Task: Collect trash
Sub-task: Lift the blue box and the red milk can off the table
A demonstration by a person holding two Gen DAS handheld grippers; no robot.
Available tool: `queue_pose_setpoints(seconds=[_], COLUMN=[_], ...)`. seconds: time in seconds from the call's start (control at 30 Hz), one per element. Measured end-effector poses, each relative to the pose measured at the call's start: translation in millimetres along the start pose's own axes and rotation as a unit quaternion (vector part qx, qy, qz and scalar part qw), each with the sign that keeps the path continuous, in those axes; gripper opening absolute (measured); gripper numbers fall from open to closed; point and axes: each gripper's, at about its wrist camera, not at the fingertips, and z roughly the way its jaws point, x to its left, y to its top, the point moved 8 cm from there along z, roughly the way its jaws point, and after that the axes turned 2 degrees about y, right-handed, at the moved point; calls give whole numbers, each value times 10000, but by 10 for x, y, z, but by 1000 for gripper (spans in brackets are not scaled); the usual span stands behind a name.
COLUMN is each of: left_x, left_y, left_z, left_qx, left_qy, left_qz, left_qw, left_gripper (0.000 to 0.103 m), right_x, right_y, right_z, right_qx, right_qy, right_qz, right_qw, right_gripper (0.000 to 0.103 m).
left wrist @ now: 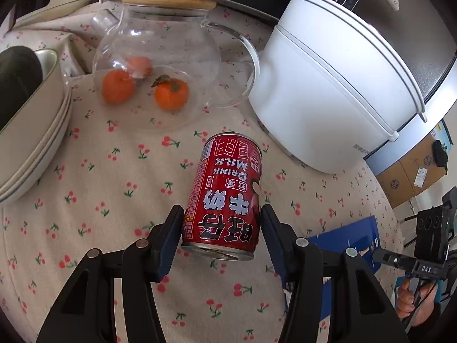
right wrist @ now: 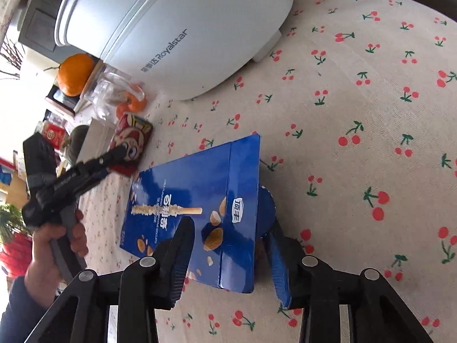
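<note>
From my remote seat, I see a desk [left wrist: 120, 177] draped in cream cloth printed with red cherries, lit by soft daylight. Cardboard boxes [left wrist: 411, 171] stand beyond its far edge in the left wrist view. In the right wrist view, a dark cabinet [right wrist: 37, 23] stands behind the desk, with a green plant [right wrist: 11, 217] at the frame's left edge.

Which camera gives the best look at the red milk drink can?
The left wrist view: the red can fills the middle of the picture, between the left tongs, label readable. The right wrist view shows it small and far off at the left, partly hidden behind those tongs.
</note>
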Motion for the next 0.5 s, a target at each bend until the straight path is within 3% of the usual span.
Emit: queue_pose_setpoints(seconds=[0.1, 0.23, 0.33, 0.37, 0.5], left_x=[60, 137, 149, 177, 164], left_y=[-263, -655, -990, -1088, -1424], left_z=[-176, -553, -877, -1012, -1474], left_qx=[157, 138, 123, 106, -54], left_qy=[188, 68, 18, -6, 107], left_qz=[-92, -467, -776, -858, -986], left_qw=[9997, 9988, 9969, 9963, 9951], left_gripper=[57, 57, 57, 57, 56], right_x=[-6, 46, 124, 160, 471], right_y=[35, 27, -32, -56, -205], right_z=[36, 44, 50, 28, -159], right_qx=[-97, -64, -97, -125, -263], right_qy=[98, -305, -508, -482, -514], right_qz=[299, 334, 282, 307, 231], right_qw=[9995, 9990, 9983, 9983, 9981], right_gripper=[45, 42, 24, 11, 6])
